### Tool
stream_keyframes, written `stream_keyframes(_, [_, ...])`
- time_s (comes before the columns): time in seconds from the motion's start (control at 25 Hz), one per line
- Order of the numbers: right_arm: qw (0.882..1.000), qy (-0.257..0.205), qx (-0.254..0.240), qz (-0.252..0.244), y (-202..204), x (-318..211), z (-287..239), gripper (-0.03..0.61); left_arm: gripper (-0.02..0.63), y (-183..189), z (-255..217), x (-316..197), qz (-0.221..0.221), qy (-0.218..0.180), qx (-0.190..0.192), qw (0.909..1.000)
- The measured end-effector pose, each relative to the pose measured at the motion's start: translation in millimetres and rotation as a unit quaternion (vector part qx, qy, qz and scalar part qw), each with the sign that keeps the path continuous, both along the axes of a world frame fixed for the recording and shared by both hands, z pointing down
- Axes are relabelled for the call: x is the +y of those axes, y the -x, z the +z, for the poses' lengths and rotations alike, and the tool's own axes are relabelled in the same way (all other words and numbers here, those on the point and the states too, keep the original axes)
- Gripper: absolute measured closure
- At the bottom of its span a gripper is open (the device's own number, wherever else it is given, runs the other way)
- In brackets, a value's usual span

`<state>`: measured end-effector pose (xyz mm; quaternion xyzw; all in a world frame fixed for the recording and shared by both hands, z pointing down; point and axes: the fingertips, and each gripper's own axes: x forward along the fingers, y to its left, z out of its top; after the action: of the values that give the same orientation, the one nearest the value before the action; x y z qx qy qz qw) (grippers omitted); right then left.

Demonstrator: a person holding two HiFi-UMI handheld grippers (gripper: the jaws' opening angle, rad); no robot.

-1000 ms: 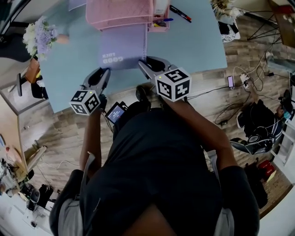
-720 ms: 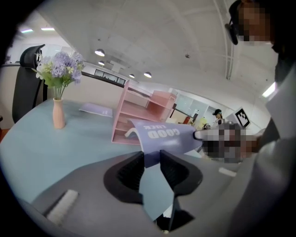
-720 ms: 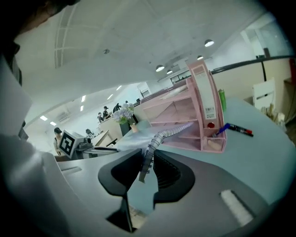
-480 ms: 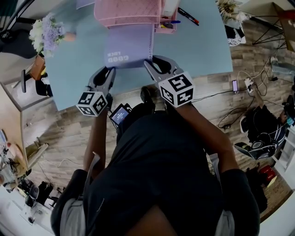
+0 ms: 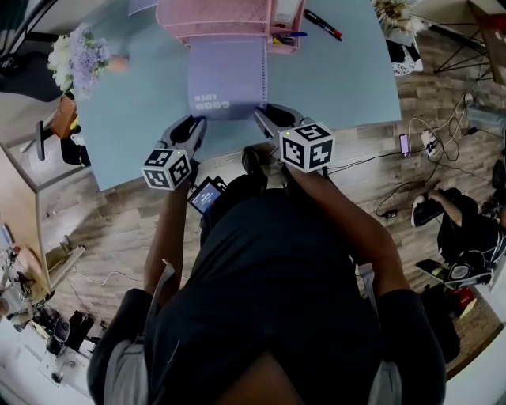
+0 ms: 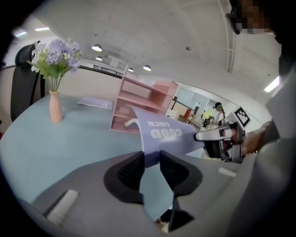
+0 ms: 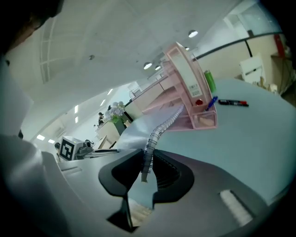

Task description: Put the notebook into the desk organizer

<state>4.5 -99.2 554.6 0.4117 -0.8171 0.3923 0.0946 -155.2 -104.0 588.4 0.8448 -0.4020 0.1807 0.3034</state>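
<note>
A lavender spiral notebook [image 5: 225,75] hangs tilted over the light blue table, its far edge at the front of the pink desk organizer [image 5: 229,20]. My left gripper [image 5: 196,124] is shut on the notebook's near left corner; in the left gripper view the cover [image 6: 164,134] runs between the pads of that gripper [image 6: 151,162]. My right gripper [image 5: 263,115] is shut on the near right corner. Its jaws have just been closing, with the wire spiral [image 7: 152,136] between the pads of that gripper [image 7: 149,169]. The organizer [image 7: 185,92] stands just beyond.
A vase of flowers [image 5: 75,59] stands at the table's left side. Pens [image 5: 320,25] lie to the right of the organizer, and others stand in its side pocket [image 7: 210,99]. A pale sheet [image 6: 95,102] lies beyond the vase. The table's near edge [image 5: 237,146] runs under both grippers.
Both grippers have sunk a little toward the table with the notebook held between them. The notebook's far edge stays at the organizer's front.
</note>
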Motion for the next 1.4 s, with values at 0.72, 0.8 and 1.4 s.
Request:
stream_keyframes(0.72, [0.992, -0.094, 0.072, -0.03, 17.4, -9.4, 9.9, 0.503, 0.456, 17.8, 7.5, -3.4, -0.014, -0.052, -0.047, 0.9974])
stream_keyframes(0.8, [0.993, -0.095, 0.07, -0.027, 17.7, -9.8, 15.9, 0.503, 0.456, 18.3, 13.2, -6.9, -0.011, -0.05, -0.052, 0.9973])
stream_keyframes(1.4, [0.971, -0.198, 0.116, -0.072, 53.0, -7.6, 0.6, 0.502, 0.457, 49.8, 7.6, -6.8, -0.044, -0.07, -0.059, 0.9948])
